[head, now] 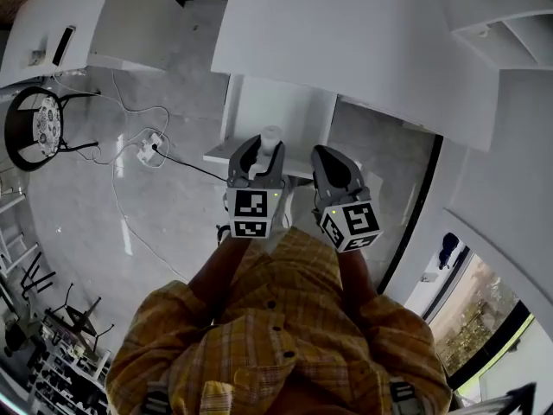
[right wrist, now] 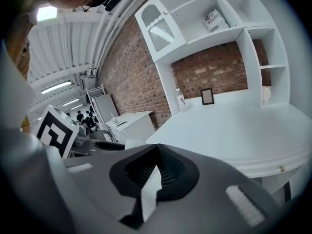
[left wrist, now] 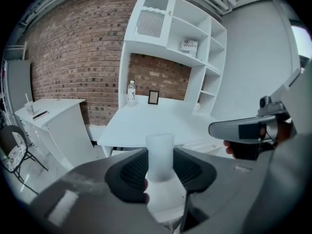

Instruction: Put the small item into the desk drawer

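Two tools hang side by side in front of my checked shirt [head: 285, 318], short of the white worktop [head: 346, 41]. The left tool [head: 257, 158] grips the small white cylinder [head: 270, 137], with a ribbed pad pressed on each flank. In the left gripper view the cylinder stands upright, so its long axis runs up the frame and crosses the line between the two pads. In the head view its free end sticks out past the jaw tips toward the worktop.

The cylinder's lower end is sunk behind the jaws, and I cannot tell whether the top is open or capped. The right tool [head: 327, 156] is closed and empty, its pads meeting at the tips.

Below the worktop's edge a white ledge [head: 218, 155] juts out, half covered by the tools. I cannot tell whether it is the drawer. A bottle [left wrist: 130, 92] and a small frame [left wrist: 153, 97] sit far back on the worktop, too small to read.
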{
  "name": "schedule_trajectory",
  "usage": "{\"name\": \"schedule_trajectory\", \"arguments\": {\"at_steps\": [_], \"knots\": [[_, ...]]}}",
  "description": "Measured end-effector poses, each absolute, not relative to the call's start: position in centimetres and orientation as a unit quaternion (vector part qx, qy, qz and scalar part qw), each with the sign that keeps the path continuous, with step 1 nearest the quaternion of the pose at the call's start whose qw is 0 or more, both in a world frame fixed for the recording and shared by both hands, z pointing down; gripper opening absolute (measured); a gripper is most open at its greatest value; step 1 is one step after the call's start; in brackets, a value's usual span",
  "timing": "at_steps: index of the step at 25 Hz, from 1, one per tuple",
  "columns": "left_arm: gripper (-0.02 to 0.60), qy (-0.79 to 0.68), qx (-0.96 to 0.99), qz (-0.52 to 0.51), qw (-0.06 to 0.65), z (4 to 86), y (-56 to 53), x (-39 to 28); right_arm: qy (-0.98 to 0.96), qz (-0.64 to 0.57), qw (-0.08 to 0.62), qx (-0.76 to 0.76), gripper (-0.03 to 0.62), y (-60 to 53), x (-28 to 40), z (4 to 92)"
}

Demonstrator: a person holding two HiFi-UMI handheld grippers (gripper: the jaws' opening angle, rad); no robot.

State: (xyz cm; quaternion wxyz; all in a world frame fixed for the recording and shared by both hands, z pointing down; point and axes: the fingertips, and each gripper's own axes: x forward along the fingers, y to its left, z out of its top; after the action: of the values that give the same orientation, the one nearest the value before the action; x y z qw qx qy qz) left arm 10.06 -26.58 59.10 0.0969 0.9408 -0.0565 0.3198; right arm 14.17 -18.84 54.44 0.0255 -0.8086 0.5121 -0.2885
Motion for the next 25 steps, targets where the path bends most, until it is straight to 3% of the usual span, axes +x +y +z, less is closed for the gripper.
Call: {"name": "schedule_trajectory", "arguments": {"at_steps": [25], "knots": [[0.169, -0.046, 0.878, 0.446, 0.165, 73.2, -27.8, 13.1, 0.461, -0.329, 0.032, -0.824, 0.000, -18.2, 15.6, 61.6]]}}
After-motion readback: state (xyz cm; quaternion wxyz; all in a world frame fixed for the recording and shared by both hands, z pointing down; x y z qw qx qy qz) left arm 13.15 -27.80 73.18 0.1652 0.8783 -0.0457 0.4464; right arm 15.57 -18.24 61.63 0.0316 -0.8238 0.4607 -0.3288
